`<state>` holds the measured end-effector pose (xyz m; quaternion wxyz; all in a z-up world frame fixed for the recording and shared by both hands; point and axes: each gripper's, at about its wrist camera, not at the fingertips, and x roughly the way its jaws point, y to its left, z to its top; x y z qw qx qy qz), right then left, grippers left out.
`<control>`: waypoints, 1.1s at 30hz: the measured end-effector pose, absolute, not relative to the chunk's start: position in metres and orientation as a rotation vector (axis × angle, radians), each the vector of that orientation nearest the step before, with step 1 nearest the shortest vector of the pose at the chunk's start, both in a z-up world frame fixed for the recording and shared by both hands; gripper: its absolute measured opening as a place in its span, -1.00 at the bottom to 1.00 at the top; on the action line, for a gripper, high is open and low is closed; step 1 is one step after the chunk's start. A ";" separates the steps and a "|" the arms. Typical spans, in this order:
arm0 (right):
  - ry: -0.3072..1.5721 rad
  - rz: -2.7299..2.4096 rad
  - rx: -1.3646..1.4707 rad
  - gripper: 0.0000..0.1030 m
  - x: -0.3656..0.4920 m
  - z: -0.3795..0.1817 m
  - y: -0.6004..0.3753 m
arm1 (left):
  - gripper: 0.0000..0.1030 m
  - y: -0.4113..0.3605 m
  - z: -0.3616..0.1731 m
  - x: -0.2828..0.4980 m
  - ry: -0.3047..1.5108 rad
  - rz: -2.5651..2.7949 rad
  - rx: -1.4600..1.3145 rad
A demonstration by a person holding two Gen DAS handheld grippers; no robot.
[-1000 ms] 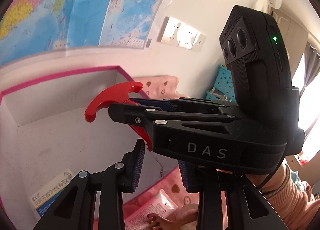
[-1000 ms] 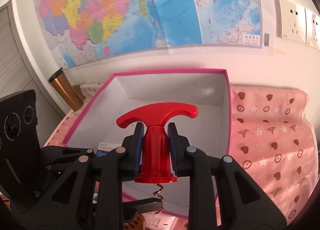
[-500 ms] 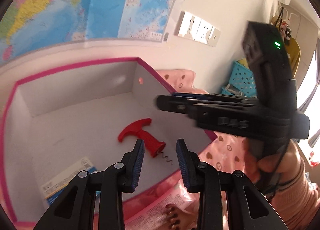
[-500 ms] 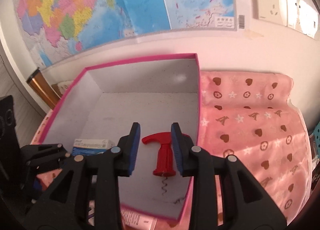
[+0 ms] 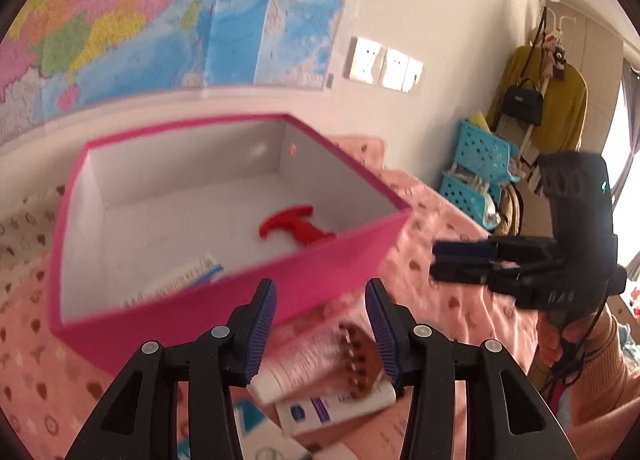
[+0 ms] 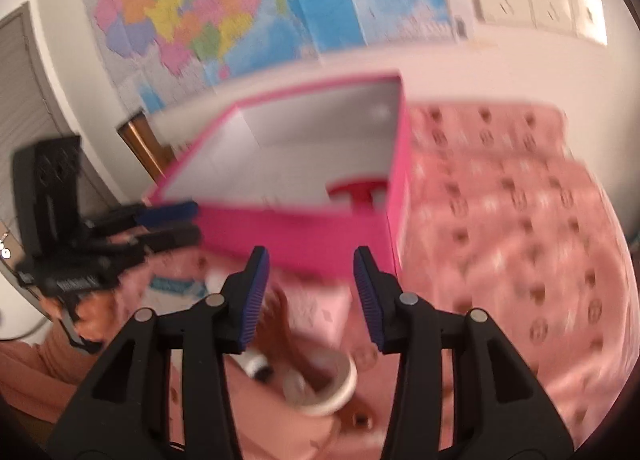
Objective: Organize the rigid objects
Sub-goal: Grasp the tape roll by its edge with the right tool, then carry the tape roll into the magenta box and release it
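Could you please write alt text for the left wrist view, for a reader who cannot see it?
A red corkscrew lies inside an open pink box on a pink cloth. The empty left gripper hovers open over tubes in front of the box.

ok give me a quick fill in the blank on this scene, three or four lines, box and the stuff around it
1. The red corkscrew lies inside the ____ box.
2. Between the pads of the left tool there is ____; its jaws, just opening, stand apart.
3. The wall behind the box carries a colourful ____.
4. The brown comb rests on a white tube, ____ the box.

Missing words: pink; nothing; map; outside
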<state>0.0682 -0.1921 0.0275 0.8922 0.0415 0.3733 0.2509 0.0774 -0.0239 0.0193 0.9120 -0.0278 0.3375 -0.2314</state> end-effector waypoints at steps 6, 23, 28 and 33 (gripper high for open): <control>0.927 0.488 0.119 -0.11 0.048 -0.020 -0.202 | -0.09 -0.038 -0.004 0.065 0.761 -0.510 -0.028; 0.904 0.486 0.146 -0.75 0.034 -0.020 -0.206 | -0.09 -0.097 -0.029 0.051 0.802 -0.565 0.214; 0.858 0.477 0.080 -0.78 0.029 -0.007 -0.198 | -0.08 -0.110 -0.035 0.048 0.808 -0.575 0.273; 0.830 0.438 0.058 -0.78 0.030 -0.001 -0.206 | -0.08 -0.119 -0.038 0.049 0.816 -0.587 0.307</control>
